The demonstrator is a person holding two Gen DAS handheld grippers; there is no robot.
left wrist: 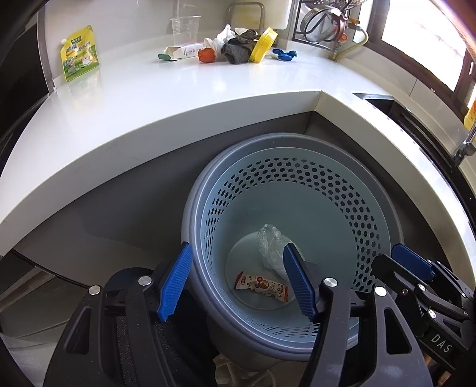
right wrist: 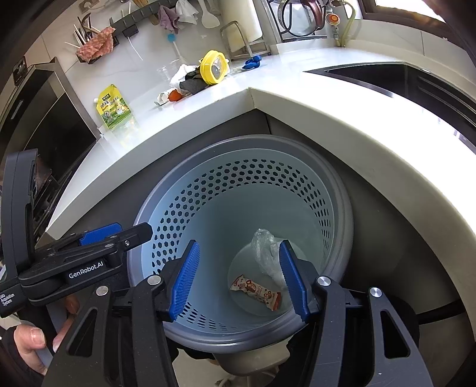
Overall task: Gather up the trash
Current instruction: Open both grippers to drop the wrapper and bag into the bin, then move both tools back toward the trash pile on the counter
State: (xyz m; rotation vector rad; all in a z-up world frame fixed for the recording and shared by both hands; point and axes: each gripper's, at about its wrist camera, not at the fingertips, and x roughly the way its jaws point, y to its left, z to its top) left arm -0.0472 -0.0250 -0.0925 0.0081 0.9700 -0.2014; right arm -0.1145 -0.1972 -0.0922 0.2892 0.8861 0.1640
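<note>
A grey-blue perforated trash bin [left wrist: 342, 190] [right wrist: 184, 205] stands on the floor below the counter corner. In it lie a snack wrapper [left wrist: 261, 287] [right wrist: 255, 291] and a crumpled clear plastic bag [left wrist: 269, 244] [right wrist: 263, 247]. My left gripper [left wrist: 238, 282] is open and empty above the bin's left rim. My right gripper [right wrist: 238, 279] is open and empty above the bin; it also shows in the left wrist view [left wrist: 413, 265]. On the counter lies a trash pile: a white carton [left wrist: 184, 52], an orange piece [left wrist: 206, 55] [right wrist: 175, 95], a grey cloth [left wrist: 238, 52] [right wrist: 193, 83], a yellow lid [left wrist: 263, 44] [right wrist: 213, 68].
A green-yellow pouch [left wrist: 78, 53] [right wrist: 114, 108] stands on the white counter [left wrist: 178, 89] [right wrist: 297, 89]. A clear cup [left wrist: 184, 25] and a blue scrap [left wrist: 284, 54] [right wrist: 253, 62] lie near the pile. A sink [right wrist: 401, 77] is at the right, a kettle rack [left wrist: 324, 20] behind.
</note>
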